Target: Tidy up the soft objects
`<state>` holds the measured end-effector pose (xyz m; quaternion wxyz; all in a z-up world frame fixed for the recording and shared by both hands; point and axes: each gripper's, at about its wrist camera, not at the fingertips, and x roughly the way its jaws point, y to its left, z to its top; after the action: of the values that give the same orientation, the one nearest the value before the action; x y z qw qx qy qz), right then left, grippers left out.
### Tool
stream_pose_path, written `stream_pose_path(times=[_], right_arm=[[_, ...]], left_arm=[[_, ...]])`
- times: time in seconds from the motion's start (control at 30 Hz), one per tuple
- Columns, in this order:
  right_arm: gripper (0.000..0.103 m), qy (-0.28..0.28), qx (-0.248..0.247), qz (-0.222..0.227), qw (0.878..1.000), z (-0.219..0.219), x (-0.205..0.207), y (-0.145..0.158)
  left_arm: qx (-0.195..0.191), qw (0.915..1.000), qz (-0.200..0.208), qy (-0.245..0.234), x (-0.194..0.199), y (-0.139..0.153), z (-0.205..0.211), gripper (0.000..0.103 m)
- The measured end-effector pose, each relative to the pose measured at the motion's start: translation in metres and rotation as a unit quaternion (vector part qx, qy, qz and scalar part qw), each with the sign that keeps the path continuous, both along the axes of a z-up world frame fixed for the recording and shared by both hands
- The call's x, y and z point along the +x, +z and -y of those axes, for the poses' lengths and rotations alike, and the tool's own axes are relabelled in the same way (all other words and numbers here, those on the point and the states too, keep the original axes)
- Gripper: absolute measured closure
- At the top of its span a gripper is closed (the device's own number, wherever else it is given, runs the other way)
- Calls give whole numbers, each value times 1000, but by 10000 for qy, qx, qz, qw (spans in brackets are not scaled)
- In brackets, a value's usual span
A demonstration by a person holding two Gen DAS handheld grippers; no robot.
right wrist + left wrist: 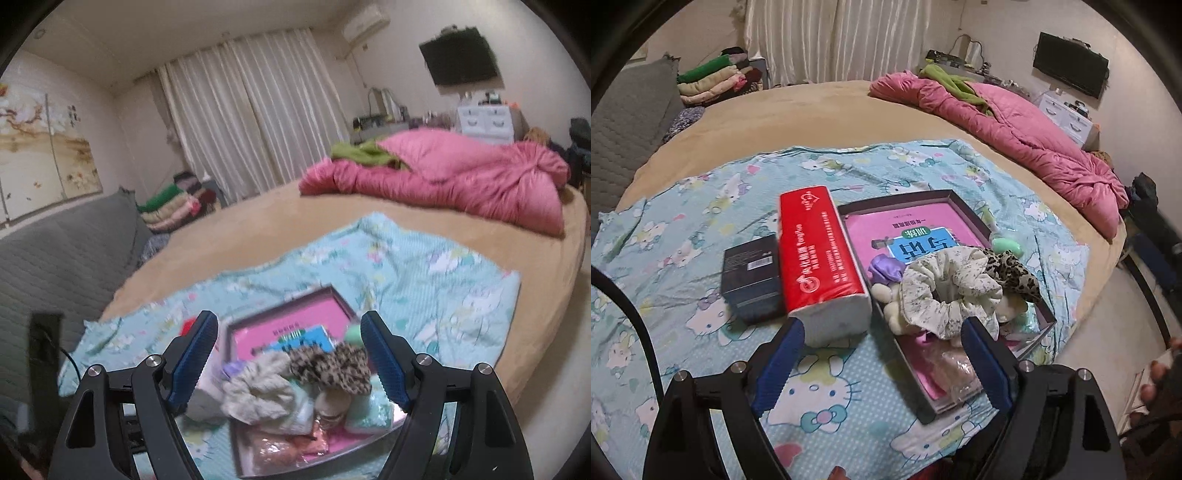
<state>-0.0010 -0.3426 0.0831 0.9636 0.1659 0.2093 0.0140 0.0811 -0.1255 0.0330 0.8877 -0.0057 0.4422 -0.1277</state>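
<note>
Left tongs (882, 363): open, empty | right tongs (288, 360): open, empty | floral scrunchie (947, 291), leopard scrunchie (1012, 271): in box (894, 201), near bed's (812, 110) front edge | red tissue pack (820, 258): beside box

The near half of the tray (975, 218) is crowded: a floral scrunchie (945, 291), a leopard scrunchie (1012, 271) and small plush pieces fill it wall to wall. Its far half holds only a flat pink book (886, 232). A red tissue pack (820, 254) lies against the tray's left wall, a black box (753, 280) beside that (both block a sideways approach). The cartoon-print blanket (701, 229) left of them and the tan bed (812, 110) beyond lie open; a pink quilt (1015, 133) fills the far right.
</note>
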Motion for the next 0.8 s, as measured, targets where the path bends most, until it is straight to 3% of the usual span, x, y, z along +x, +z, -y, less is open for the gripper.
stream_pose_path(times=[0.13, 0.4, 0.57, 0.8], right_arm=[[22, 160, -162, -90, 9997, -13, -7, 17], [22, 303, -410, -939, 9943, -43, -18, -24], [22, 129, -649, -1205, 9905, -44, -26, -36], [22, 298, -770, -1441, 9861, -49, -29, -51]], left_arm=[[20, 10000, 30, 42, -9, 6, -4, 17], [89, 9999, -51, 66, -28, 2, -8, 17], [110, 9997, -179, 115, -35, -5, -13, 17], [174, 9995, -195, 165, -43, -8, -18, 17]])
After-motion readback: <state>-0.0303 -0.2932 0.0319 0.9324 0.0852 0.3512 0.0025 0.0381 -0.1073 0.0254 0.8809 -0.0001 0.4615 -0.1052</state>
